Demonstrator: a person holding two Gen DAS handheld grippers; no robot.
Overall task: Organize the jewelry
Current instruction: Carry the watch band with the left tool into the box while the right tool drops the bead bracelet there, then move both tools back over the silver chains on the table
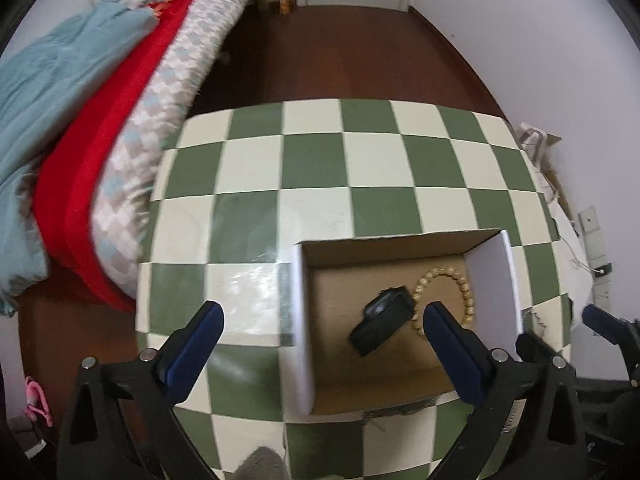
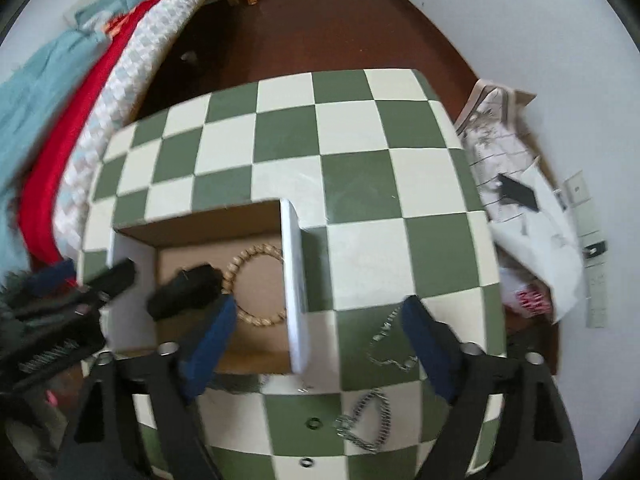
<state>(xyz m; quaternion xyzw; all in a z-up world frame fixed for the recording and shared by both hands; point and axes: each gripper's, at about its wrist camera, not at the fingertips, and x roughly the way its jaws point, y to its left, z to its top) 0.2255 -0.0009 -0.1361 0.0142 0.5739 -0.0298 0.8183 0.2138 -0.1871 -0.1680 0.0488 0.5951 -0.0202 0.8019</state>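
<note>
An open cardboard box stands on the green and white checked table. Inside lie a black watch and a wooden bead bracelet. My left gripper is open and empty, above the box's left wall. My right gripper is open and empty, over the box's right wall. To the right of the box on the table lie a thin silver chain, a silver chain bracelet and two small rings.
A bed with red, teal and patterned blankets runs along the table's left side. Bags and papers are piled against the wall at the right. A dark wooden floor lies beyond the table.
</note>
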